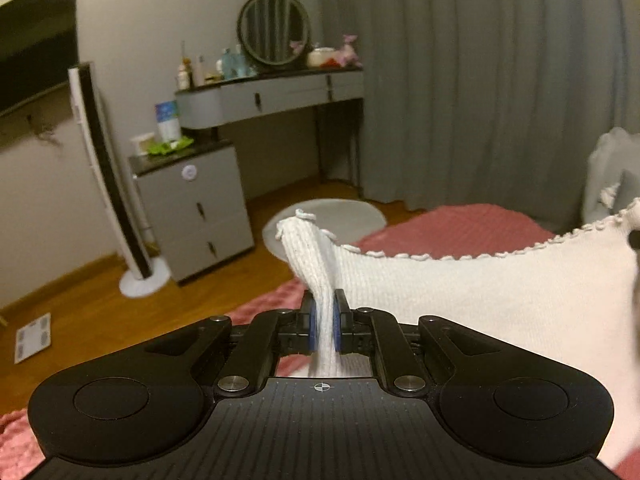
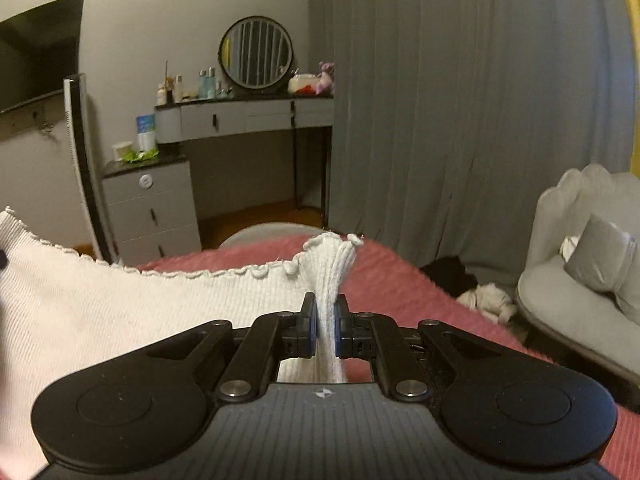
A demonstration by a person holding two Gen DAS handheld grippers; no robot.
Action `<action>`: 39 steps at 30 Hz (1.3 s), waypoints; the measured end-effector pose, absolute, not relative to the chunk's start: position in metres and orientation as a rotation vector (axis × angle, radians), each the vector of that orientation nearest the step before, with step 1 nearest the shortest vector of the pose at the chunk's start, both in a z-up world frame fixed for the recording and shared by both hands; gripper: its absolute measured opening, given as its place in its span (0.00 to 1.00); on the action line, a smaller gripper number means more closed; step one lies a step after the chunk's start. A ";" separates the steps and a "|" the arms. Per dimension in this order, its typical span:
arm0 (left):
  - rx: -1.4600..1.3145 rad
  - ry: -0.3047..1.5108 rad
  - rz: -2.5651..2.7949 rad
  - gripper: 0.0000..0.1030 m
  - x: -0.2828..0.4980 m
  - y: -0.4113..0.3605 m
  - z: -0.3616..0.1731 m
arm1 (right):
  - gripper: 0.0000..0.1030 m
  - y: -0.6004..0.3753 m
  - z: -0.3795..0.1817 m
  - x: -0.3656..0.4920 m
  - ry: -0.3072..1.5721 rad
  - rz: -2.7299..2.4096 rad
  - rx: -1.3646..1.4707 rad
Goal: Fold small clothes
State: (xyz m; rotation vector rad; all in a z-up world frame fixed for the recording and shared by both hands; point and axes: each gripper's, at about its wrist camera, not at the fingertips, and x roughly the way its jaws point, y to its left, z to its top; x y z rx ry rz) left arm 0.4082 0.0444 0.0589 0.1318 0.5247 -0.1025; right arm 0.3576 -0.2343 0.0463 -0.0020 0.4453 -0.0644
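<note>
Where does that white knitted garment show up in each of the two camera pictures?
Left wrist view: the white knitted garment fills the lower right, one corner pinched in the left gripper.
Right wrist view: it fills the lower left, its other corner pinched in the right gripper.
Shared landmark: the round mirror.

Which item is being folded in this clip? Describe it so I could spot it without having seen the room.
Find the pink bedspread in the foreground. Stretched above it hangs a white ribbed knit garment with a scalloped edge, one corner pinched in the left gripper and another in the right gripper. It is the only white knit between the jaws.
</note>
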 end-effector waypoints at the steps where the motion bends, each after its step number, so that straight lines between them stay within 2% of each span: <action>1: 0.145 0.526 -0.077 0.10 0.415 0.041 0.054 | 0.07 -0.234 0.045 0.365 0.442 -0.074 -0.010; 3: 0.175 0.556 -0.020 0.11 0.427 0.035 0.041 | 0.08 -0.233 0.038 0.378 0.439 -0.091 -0.020; 4: 0.174 0.586 -0.010 0.13 0.431 0.035 0.034 | 0.12 -0.234 0.032 0.384 0.439 -0.105 -0.022; 5: 0.162 0.615 0.003 0.19 0.432 0.037 0.027 | 0.19 -0.234 0.027 0.386 0.446 -0.141 -0.029; 8: 0.095 0.671 -0.015 0.28 0.418 0.055 0.011 | 0.25 -0.248 0.021 0.360 0.446 -0.130 0.063; 10: 0.057 0.694 -0.045 0.38 0.396 0.070 0.001 | 0.27 -0.257 0.012 0.329 0.492 -0.093 0.140; 12: 0.013 0.730 -0.090 0.55 0.369 0.084 -0.011 | 0.29 -0.263 -0.006 0.292 0.558 -0.017 0.180; 16: -0.015 0.818 -0.142 0.59 0.322 0.096 -0.039 | 0.29 -0.260 -0.036 0.239 0.661 0.036 0.152; 19: -0.021 0.835 -0.151 0.60 0.304 0.095 -0.044 | 0.28 -0.255 -0.052 0.235 0.720 0.044 0.152; 22: -0.047 0.849 -0.148 0.62 0.297 0.094 -0.039 | 0.18 -0.251 -0.053 0.241 0.719 0.046 0.163; 23: -0.049 0.851 -0.140 0.60 0.301 0.095 -0.037 | 0.12 -0.249 -0.053 0.244 0.718 0.049 0.165; 25: -0.049 0.858 -0.120 0.54 0.300 0.093 -0.037 | 0.07 -0.243 -0.052 0.245 0.704 0.030 0.127; 27: -0.039 0.871 -0.091 0.39 0.304 0.092 -0.038 | 0.06 -0.234 -0.050 0.246 0.694 0.020 0.088; 28: -0.035 0.875 -0.084 0.37 0.303 0.093 -0.037 | 0.06 -0.233 -0.048 0.244 0.691 0.014 0.083; 30: -0.029 0.871 -0.078 0.29 0.302 0.093 -0.035 | 0.06 -0.239 -0.046 0.236 0.678 -0.004 0.074; 37: 0.001 0.875 -0.063 0.25 0.303 0.094 -0.039 | 0.06 -0.249 -0.056 0.239 0.717 -0.068 0.019; 38: 0.001 0.876 -0.063 0.26 0.302 0.094 -0.039 | 0.07 -0.249 -0.059 0.240 0.727 -0.074 0.011; 39: 0.004 0.878 -0.060 0.32 0.303 0.094 -0.039 | 0.11 -0.249 -0.061 0.241 0.734 -0.078 0.006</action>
